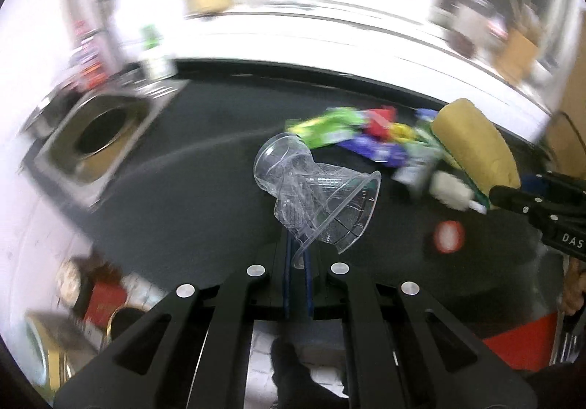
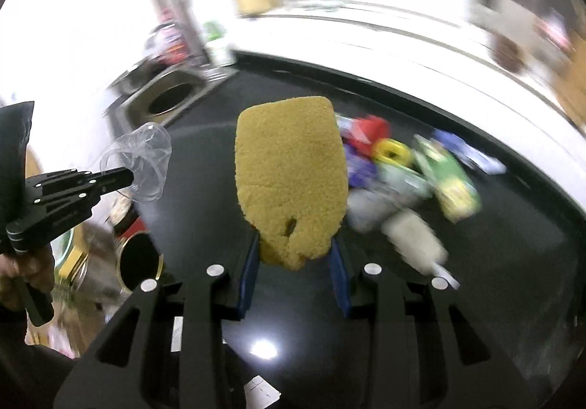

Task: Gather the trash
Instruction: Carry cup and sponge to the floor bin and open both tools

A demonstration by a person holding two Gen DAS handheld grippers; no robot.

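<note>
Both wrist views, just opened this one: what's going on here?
A person is clearing trash off a dark countertop with two handheld grippers. The left gripper is shut on a crumpled clear plastic cup; the right gripper clamps a yellow sponge. Both are held above the counter. A pile of colourful wrappers lies uncollected, and a round bin opening sits to the left.

Motion blur smears the pile of wrappers [image 1: 366, 137] beyond reading; the sponge [image 2: 291, 181] hides part of it, and the shelf clutter [image 1: 91, 53] stays unidentifiable.
</note>
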